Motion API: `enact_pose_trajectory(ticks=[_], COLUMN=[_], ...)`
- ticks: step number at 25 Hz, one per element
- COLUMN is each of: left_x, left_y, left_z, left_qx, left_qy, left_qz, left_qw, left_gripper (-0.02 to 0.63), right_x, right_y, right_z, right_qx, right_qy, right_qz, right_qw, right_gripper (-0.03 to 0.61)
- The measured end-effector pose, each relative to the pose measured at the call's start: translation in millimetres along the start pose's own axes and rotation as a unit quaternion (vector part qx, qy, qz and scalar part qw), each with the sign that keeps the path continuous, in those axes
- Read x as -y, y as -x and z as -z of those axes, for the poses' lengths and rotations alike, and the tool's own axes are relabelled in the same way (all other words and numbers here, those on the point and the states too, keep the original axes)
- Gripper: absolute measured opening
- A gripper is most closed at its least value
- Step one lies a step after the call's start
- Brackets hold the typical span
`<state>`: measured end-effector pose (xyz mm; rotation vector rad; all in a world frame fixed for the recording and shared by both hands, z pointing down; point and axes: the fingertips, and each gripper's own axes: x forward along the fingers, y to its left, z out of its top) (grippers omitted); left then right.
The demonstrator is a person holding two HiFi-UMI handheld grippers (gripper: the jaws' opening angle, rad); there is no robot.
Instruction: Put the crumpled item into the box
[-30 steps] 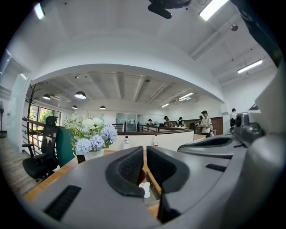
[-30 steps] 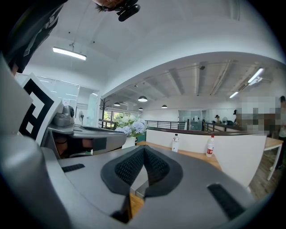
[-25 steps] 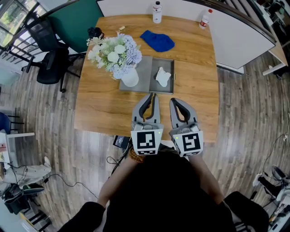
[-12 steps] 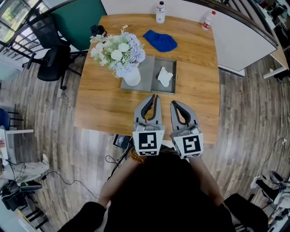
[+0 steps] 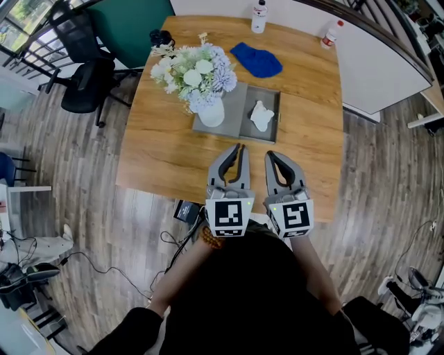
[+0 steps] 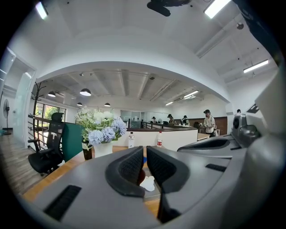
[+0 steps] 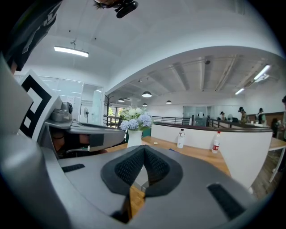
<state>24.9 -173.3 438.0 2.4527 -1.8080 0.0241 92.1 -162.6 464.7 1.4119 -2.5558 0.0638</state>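
Note:
A white crumpled item (image 5: 261, 116) lies in the right half of a shallow grey box (image 5: 272, 130) in the middle of the wooden table (image 5: 159, 152). In the left gripper view the crumpled item (image 6: 149, 183) shows low, just past the jaws. My left gripper (image 5: 238, 147) hovers over the table just short of the box's near edge, shut with nothing in it. Beside it, my right gripper (image 5: 268, 154) is also shut and empty. Both point towards the box.
A white vase of flowers (image 5: 198, 80) stands on the box's left half. A blue cloth (image 5: 257, 60) lies behind the box. Two bottles (image 5: 259, 15) (image 5: 332, 33) stand at the far edge by a white partition. Office chairs (image 5: 83, 76) stand to the left.
The head view has shifted a little, so the table sits further right in it. Both grippers stay shut at the same spot near the box, and the crumpled item has not moved.

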Motion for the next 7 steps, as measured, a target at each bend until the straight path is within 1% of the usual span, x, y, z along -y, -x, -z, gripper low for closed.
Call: enact_pose_trajectory(ticks=[2, 7], left_x=[-6, -27], left_y=[2, 4], left_z=[2, 6], left_qx=[-0.002, -0.008], left_qy=[0.0, 0.001], left_qz=[-0.004, -0.016], left_qw=[1.0, 0.9998], left_gripper=[0.041, 0.041], right_x=[2, 16], right_y=[-4, -21], right_z=[13, 36], right_qx=[-0.021, -0.058], right_qy=[0.005, 0.011], right_qz=[-0.005, 0.005], right_qw=[1.0, 0.998], right_gripper=[0.005, 0.005])
